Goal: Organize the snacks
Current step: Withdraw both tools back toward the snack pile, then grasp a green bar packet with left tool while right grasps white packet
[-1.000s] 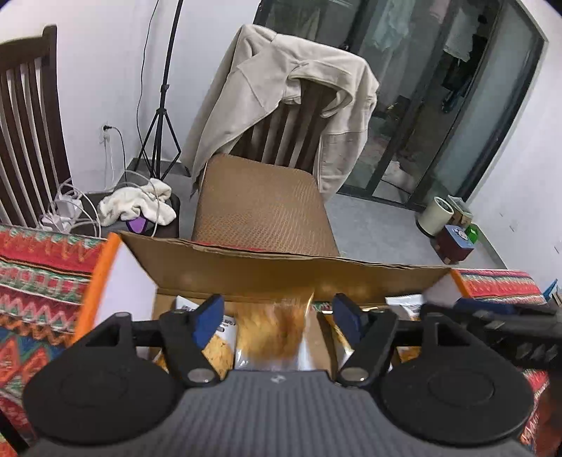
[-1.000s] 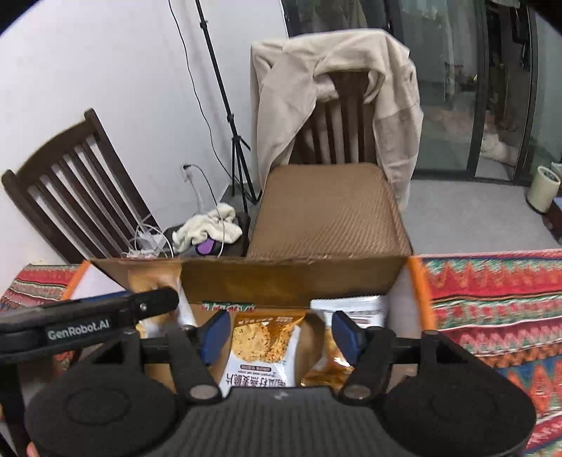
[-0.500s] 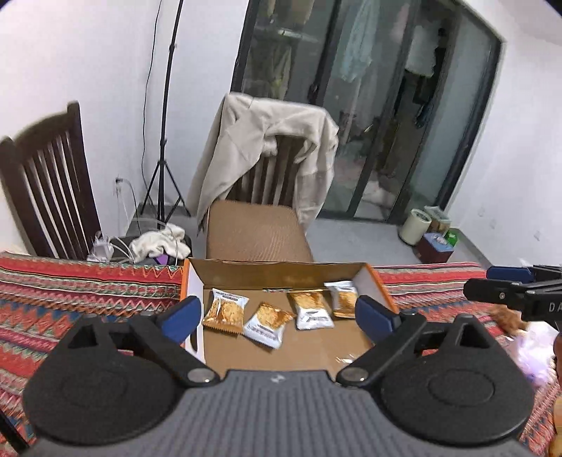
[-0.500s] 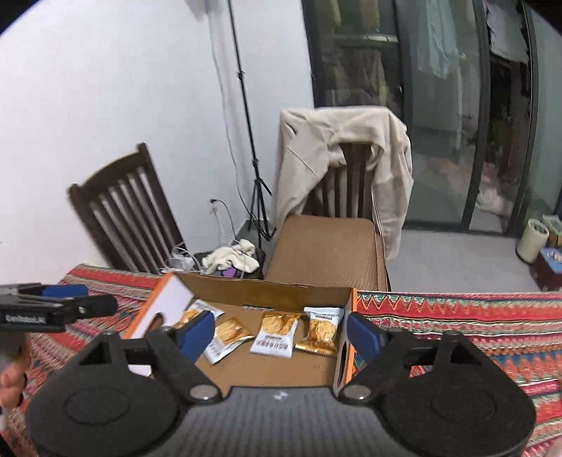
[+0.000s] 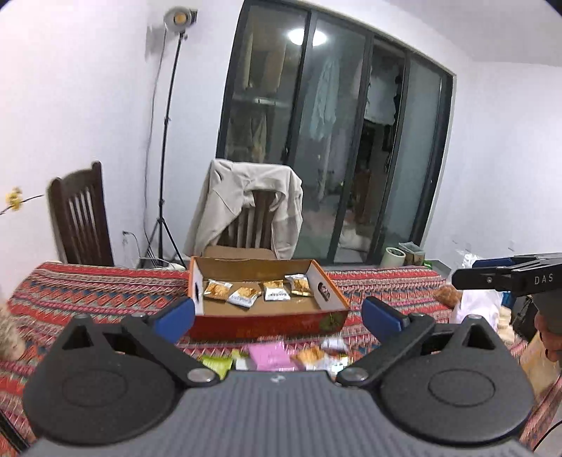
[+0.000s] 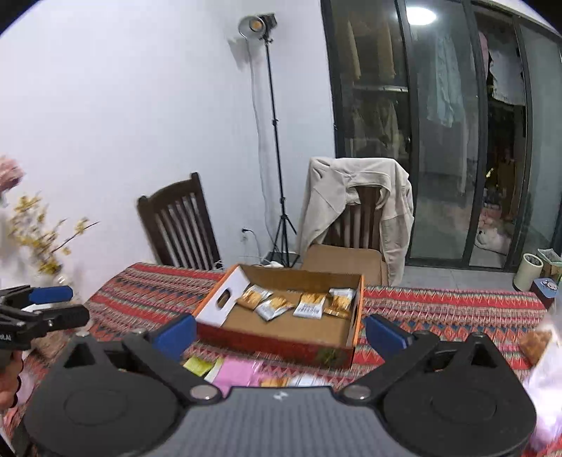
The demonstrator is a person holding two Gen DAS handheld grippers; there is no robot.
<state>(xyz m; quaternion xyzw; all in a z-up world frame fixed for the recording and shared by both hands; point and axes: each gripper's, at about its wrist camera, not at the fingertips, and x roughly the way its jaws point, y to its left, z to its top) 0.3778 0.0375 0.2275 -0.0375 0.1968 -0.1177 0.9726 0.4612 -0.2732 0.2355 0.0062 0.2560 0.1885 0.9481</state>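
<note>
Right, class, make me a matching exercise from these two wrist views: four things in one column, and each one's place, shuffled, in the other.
Things:
1. jacket
2. snack packs
3. pink packet
4. lamp

Places:
A. inside the box
B. on the cloth in front of the box
C. on top of a stand by the wall
D. draped over a chair back

Pairs: 1-D, 2-A, 3-B, 4-C
</note>
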